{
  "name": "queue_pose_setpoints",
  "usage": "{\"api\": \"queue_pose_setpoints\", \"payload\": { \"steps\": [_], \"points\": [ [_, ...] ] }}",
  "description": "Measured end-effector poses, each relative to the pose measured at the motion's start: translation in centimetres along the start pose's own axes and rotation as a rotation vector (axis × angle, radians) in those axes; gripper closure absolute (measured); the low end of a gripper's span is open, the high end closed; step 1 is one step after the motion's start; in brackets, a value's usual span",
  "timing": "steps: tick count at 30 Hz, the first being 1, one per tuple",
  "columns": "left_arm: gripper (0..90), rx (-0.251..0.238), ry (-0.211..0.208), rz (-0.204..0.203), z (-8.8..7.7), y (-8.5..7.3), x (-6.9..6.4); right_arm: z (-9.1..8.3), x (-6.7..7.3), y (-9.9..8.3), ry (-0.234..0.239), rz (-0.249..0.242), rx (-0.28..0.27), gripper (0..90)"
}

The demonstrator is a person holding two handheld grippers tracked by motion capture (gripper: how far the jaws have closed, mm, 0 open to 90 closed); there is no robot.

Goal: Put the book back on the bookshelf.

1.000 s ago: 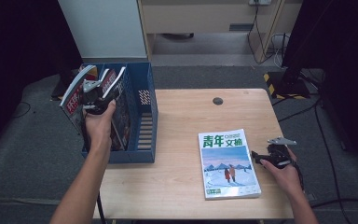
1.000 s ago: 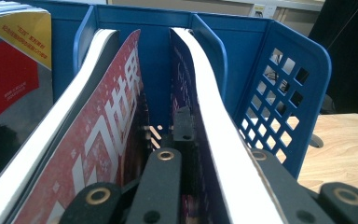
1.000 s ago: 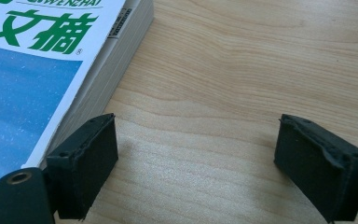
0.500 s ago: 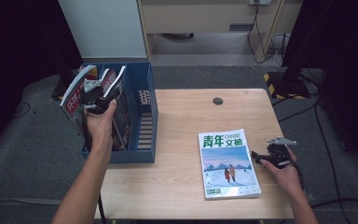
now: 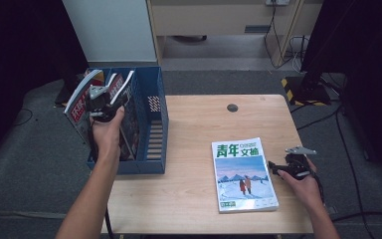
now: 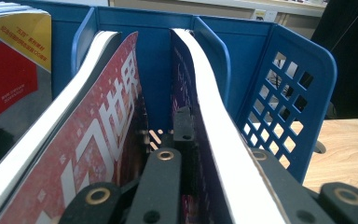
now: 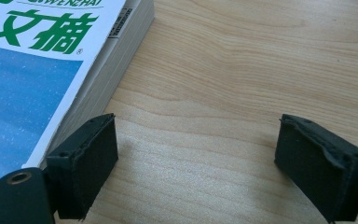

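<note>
My left gripper (image 5: 102,99) reaches into the blue file rack (image 5: 154,124) at the table's left edge. It is shut on the top of an upright magazine (image 6: 214,107) with a purple cover and white page edge, which runs between its jaws. A red-covered magazine (image 6: 98,135) leans beside it in the same rack. A thick magazine with a blue snowy cover and green title (image 5: 242,174) lies flat on the wooden table (image 5: 194,129). My right gripper (image 5: 278,169) rests just right of it, open; its left pad (image 7: 86,163) sits beside the magazine's page edge (image 7: 112,70), and only bare wood lies between the pads.
Another magazine with a red and yellow cover (image 6: 14,56) stands at the rack's far left. A small black round disc (image 5: 233,107) is set into the table's far edge. Dark floor, cables and a black stand (image 5: 308,84) surround the table.
</note>
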State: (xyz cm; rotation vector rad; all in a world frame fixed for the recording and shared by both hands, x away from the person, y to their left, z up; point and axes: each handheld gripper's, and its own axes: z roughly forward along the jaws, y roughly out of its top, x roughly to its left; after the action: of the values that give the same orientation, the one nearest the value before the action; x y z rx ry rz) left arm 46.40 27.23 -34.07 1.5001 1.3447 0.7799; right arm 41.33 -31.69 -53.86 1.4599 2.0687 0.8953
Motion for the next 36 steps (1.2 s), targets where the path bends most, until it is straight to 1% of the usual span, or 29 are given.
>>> {"api": "queue_pose_setpoints", "payload": {
  "steps": [1, 2, 5, 10, 14, 17, 21, 24, 29, 30, 31, 36],
  "points": [
    [82.0, 0.000, 0.000, 0.000, 0.0, 0.0, 0.0, 0.0, 0.0, 0.0, 0.000, 0.000, 0.000, 13.2],
    [81.9, 0.015, 0.008, 0.009, -0.1, 0.1, -0.1, 0.0, 0.0, 0.0, 0.000, 0.000, 0.000, 13.2],
    [81.8, 0.034, 0.020, 0.030, -0.4, 0.1, -0.1, 0.0, 0.0, 0.0, 0.000, 0.001, -0.001, 13.2],
    [81.7, 0.071, 0.028, 0.035, -1.0, 0.0, 0.4, 0.0, 0.0, 0.0, 0.000, 0.000, 0.000, 13.2],
    [81.4, 0.084, 0.032, 0.023, -1.5, -0.3, 0.9, 0.0, 0.0, 0.0, 0.000, 0.000, 0.000, 13.2],
    [80.9, 0.092, 0.033, 0.027, -1.8, -0.5, 1.2, 0.0, 0.0, 0.0, 0.000, 0.001, 0.000, 13.2],
    [80.3, 0.078, 0.035, 0.015, -2.0, -0.7, 1.6, 0.0, 0.0, 0.0, -0.001, 0.001, 0.000, 13.1],
    [79.5, 0.071, 0.029, 0.011, -2.1, -0.8, 1.5, 0.0, 0.0, 0.0, -0.001, 0.000, 0.000, 13.1],
    [73.7, 0.054, 0.025, 0.008, -2.3, -0.9, 1.2, 0.0, 0.0, 0.0, -0.001, 0.001, -0.001, 13.1],
    [73.7, 0.049, 0.024, 0.005, -2.4, -0.9, 1.2, 0.0, 0.0, 0.0, -0.001, 0.001, 0.000, 13.2],
    [71.4, 0.044, 0.026, 0.005, -2.6, -1.0, 1.2, 0.0, 0.0, 0.0, -0.001, 0.001, 0.000, 13.1],
    [69.1, 0.044, 0.014, -0.004, -3.1, -1.3, 1.3, 0.0, 0.0, 0.0, -0.001, 0.001, 0.000, 13.1]
  ]
}}
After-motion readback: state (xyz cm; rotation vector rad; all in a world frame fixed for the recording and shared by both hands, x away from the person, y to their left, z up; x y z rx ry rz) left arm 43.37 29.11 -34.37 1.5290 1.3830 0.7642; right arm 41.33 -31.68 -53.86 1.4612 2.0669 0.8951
